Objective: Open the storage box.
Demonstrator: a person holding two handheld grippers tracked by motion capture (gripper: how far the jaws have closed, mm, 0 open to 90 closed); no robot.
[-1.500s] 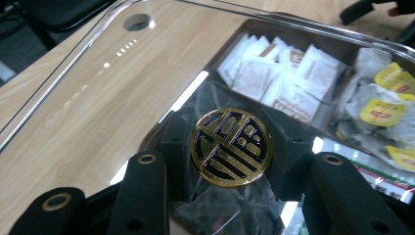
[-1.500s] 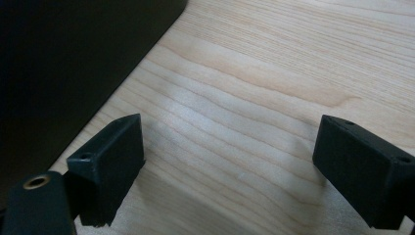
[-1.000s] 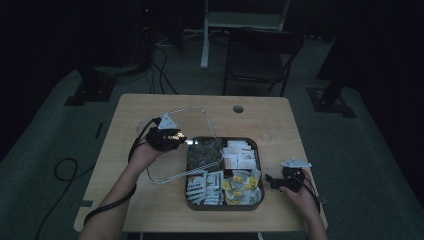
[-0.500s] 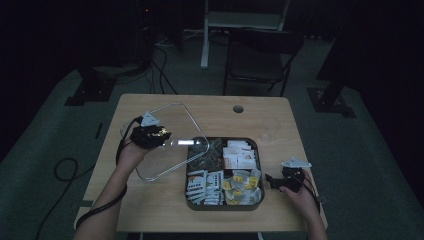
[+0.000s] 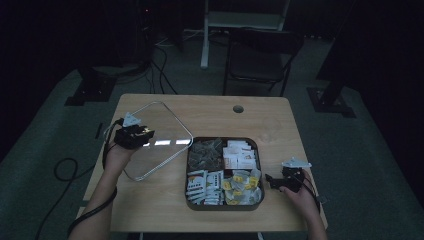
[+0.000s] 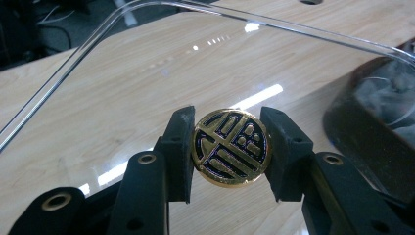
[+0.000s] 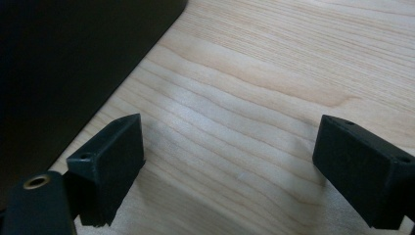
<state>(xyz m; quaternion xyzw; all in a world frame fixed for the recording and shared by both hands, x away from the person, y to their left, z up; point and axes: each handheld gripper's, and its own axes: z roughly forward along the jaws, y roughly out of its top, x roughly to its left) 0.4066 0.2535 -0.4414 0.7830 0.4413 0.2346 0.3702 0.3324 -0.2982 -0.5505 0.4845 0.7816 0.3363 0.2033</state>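
The left gripper (image 5: 145,137) clamps the round gold knob (image 6: 230,147) of the clear lid (image 5: 165,120), which hangs tilted over the table (image 5: 220,107), left of the tray (image 5: 252,142); its right edge seems to overlap the tray's rim. The tray holds packets (image 5: 240,152) in compartments. At the right, the right gripper (image 7: 230,171) rests with jaws wide apart, nothing between them

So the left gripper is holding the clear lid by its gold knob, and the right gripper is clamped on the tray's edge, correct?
Not quite. The right gripper is open on bare table beside the tray, gripping nothing, as the right gripper view shows. The rest holds: the left gripper clamps the gold knob of the clear lid.
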